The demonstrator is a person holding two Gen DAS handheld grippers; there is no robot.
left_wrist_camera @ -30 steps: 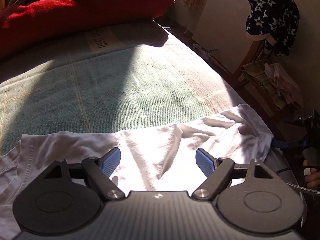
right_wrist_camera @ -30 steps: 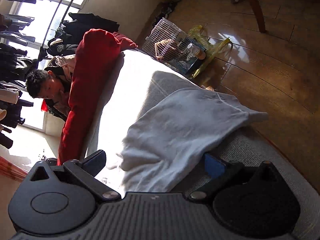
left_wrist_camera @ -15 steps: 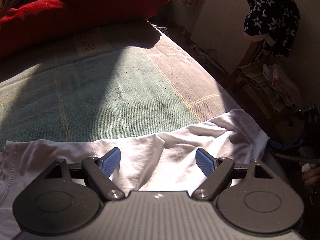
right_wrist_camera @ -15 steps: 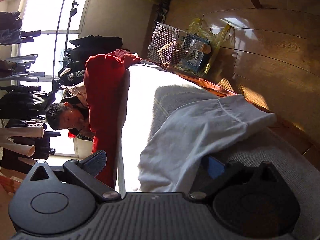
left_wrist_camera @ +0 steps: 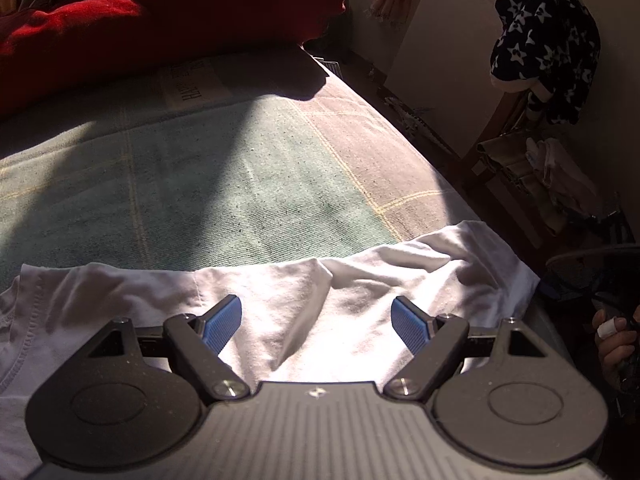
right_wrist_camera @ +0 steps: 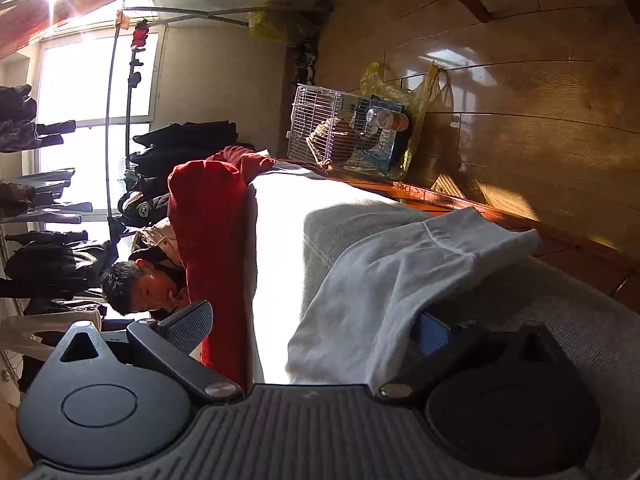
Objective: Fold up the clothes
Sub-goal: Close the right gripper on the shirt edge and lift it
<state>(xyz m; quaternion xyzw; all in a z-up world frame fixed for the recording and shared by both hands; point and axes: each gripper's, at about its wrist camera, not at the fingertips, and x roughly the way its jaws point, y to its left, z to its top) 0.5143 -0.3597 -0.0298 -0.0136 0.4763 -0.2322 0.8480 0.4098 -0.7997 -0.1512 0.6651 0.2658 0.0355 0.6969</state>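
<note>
A white T-shirt point(left_wrist_camera: 360, 292) lies spread across the near end of the bed point(left_wrist_camera: 240, 184), partly in bright sun. My left gripper point(left_wrist_camera: 316, 322) hovers just over its middle, open, with a raised crease of cloth between the blue pads point(left_wrist_camera: 222, 322) and nothing gripped. In the right wrist view the picture is rolled on its side. There the shirt point(right_wrist_camera: 380, 280) drapes over the bed's edge, and my right gripper point(right_wrist_camera: 312, 330) is open around its hem. One blue pad point(right_wrist_camera: 434, 334) is tucked under the cloth; the other finger point(right_wrist_camera: 192, 326) stands free.
A red blanket point(left_wrist_camera: 160, 12) is heaped at the bed's far end, with a person point(right_wrist_camera: 136, 284) behind it. A chair hung with star-patterned cloth point(left_wrist_camera: 544, 40) stands to the right. A wire cage point(right_wrist_camera: 332, 128), yellow bags and wooden floor point(right_wrist_camera: 520, 80) lie beyond the bed.
The right wrist view has rolled further onto its side and come in lower at the shirt's hem, whose cloth now partly covers one pad. The left gripper has hardly shifted.
</note>
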